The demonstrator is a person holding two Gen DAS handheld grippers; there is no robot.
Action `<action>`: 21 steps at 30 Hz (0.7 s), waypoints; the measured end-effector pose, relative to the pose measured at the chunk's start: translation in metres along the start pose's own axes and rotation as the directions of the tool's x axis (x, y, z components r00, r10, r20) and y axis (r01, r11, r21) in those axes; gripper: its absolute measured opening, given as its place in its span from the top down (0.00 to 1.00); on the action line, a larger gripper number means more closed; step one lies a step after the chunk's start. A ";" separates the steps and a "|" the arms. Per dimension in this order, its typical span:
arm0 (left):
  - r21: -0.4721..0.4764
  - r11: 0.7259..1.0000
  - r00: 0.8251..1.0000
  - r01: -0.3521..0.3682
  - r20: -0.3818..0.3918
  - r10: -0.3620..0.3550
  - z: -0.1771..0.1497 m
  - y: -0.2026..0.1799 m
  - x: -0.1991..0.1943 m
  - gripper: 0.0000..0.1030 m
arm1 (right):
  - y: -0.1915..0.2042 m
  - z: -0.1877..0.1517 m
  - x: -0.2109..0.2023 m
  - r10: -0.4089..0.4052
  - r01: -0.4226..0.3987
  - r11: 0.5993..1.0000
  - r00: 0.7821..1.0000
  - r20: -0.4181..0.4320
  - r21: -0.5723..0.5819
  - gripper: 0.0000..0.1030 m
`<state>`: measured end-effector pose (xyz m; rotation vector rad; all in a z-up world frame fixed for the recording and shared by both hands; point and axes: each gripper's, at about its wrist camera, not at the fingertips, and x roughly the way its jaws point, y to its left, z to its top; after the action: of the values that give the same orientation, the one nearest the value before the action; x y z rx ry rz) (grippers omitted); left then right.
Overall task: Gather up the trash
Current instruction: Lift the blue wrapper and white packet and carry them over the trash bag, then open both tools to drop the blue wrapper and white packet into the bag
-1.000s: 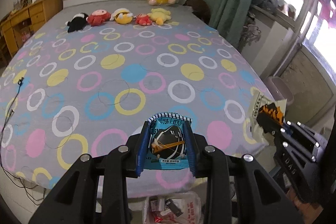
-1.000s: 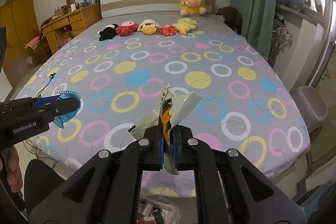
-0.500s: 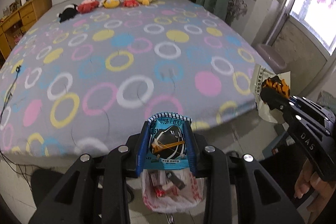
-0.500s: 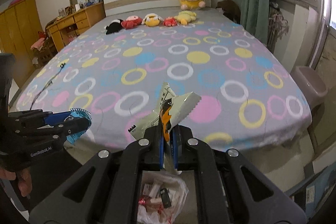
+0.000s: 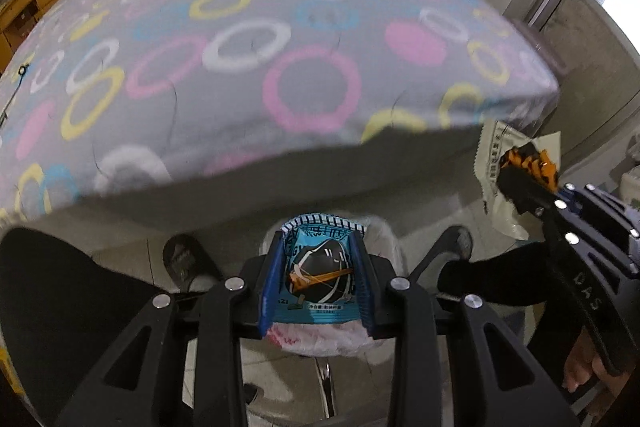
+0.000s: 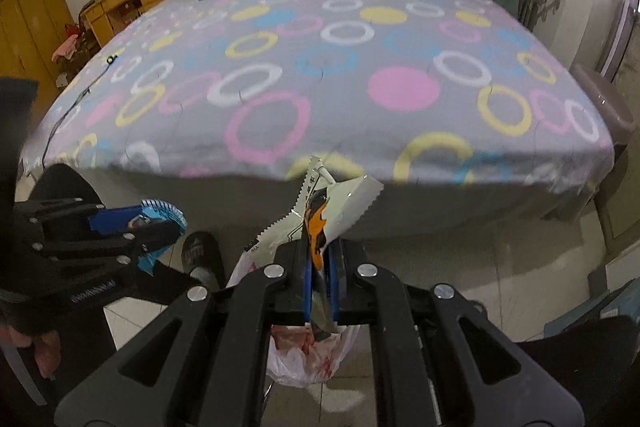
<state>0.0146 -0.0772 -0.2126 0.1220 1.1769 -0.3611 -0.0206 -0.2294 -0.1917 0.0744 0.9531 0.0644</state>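
Left fingers: my left gripper [image 5: 318,283] is clamped on a crinkly blue snack packet with a black round picture [image 5: 318,277], held flat between the blue pads.
Right fingers: my right gripper [image 6: 319,285] is pinched almost fully together on a pale, saw-edged foil wrapper with an orange print [image 6: 320,215], which stands up out of the grip.
What changed: a second ago both hands were over the grey bedspread with coloured rings [image 5: 240,59]; now they have dropped past the foot of the bed, and the tiled floor [image 6: 460,259] fills the lower view.
Trash target: a thin white plastic bag with red print [image 6: 298,355], already holding scraps, sits on the floor right under both sets of fingers.
My feet: dark slippers [image 5: 188,261] stand either side of the bag.
Meaning: both pieces are collected and nearly delivered, I reckon; only the release remains.
Next: lower a little more, centre over the bag mouth, then let go.
Risk: light wrappers may drift and miss the floppy rim.
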 end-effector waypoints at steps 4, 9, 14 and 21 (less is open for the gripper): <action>-0.015 1.000 0.997 -0.011 -0.075 0.010 -0.012 0.001 0.032 0.69 | 0.001 -0.013 0.022 0.012 -0.012 1.000 0.998 -0.054 0.002 0.94; -0.033 0.999 0.985 -0.018 -0.173 0.012 -0.025 0.004 0.069 0.69 | -0.001 -0.030 0.054 0.031 -0.029 0.999 0.990 -0.136 0.017 0.94; -0.060 0.998 0.957 -0.019 -0.289 0.001 -0.038 0.008 0.110 0.68 | -0.002 -0.048 0.091 0.055 -0.047 0.998 0.968 -0.245 0.038 0.93; -0.066 0.997 0.938 -0.031 -0.346 0.006 -0.047 0.011 0.135 0.62 | 0.000 -0.058 0.127 0.095 -0.074 0.995 0.938 -0.333 0.074 0.91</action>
<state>0.0220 -0.0829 -0.3552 0.1390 1.5349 -0.2870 0.0054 -0.2166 -0.3282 0.1643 1.2947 0.1307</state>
